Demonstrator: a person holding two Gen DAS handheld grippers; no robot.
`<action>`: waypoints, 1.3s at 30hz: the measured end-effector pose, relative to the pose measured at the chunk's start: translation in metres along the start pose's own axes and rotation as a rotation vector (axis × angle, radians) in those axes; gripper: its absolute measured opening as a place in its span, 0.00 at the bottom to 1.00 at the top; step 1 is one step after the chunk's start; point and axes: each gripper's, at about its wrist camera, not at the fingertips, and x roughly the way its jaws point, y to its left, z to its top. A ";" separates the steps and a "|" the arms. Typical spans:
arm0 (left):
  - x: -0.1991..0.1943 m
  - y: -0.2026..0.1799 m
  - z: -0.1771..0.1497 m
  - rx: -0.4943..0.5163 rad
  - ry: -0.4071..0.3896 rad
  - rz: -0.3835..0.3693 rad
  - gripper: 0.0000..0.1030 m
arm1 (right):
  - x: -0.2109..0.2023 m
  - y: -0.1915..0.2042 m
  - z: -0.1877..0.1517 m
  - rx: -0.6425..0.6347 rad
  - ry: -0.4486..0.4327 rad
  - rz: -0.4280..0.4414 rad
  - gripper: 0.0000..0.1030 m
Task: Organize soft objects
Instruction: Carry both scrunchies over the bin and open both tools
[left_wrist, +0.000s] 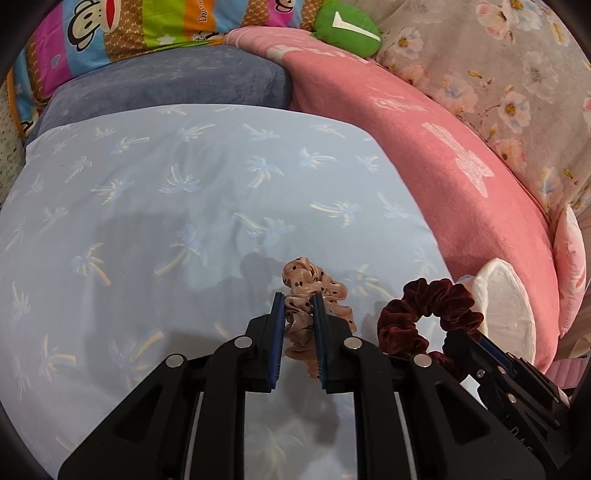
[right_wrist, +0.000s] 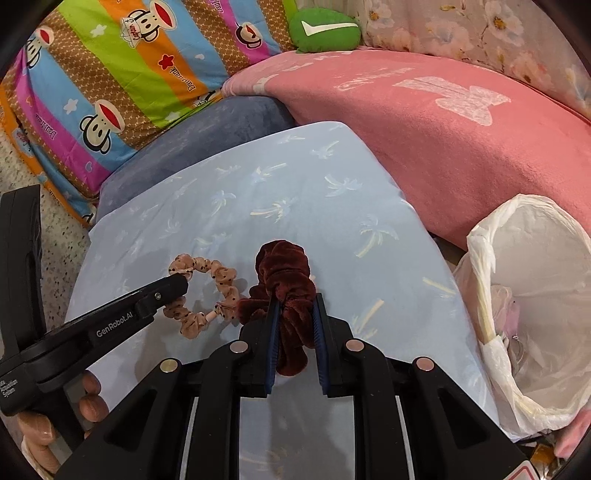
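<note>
A beige dotted scrunchie (left_wrist: 310, 295) is pinched between the blue pads of my left gripper (left_wrist: 299, 301), which is shut on it above the light-blue palm-print pillow (left_wrist: 184, 192). From the right wrist view the same scrunchie (right_wrist: 201, 295) hangs as a loop from the left gripper's tip (right_wrist: 177, 286). My right gripper (right_wrist: 295, 301) is shut on a dark red velvet scrunchie (right_wrist: 286, 291); that scrunchie (left_wrist: 428, 314) also appears at the lower right of the left wrist view, held by the right gripper (left_wrist: 476, 343).
A bin lined with a white plastic bag (right_wrist: 535, 306) stands to the right of the pillow. A pink blanket (right_wrist: 443, 147), a grey-blue cushion (right_wrist: 207, 129), a striped cartoon-monkey quilt (right_wrist: 110, 85), a green plush (right_wrist: 325, 31) and floral bedding (left_wrist: 517, 92) lie behind. A hand (right_wrist: 88, 398) holds the left gripper.
</note>
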 end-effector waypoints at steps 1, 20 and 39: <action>-0.003 -0.004 -0.002 0.007 -0.002 -0.002 0.14 | -0.005 -0.001 -0.001 0.001 -0.005 0.001 0.15; -0.040 -0.078 -0.020 0.122 -0.070 -0.045 0.15 | -0.089 -0.054 -0.015 0.058 -0.130 -0.013 0.15; -0.030 -0.209 -0.031 0.343 -0.044 -0.165 0.16 | -0.162 -0.179 -0.023 0.235 -0.286 -0.114 0.15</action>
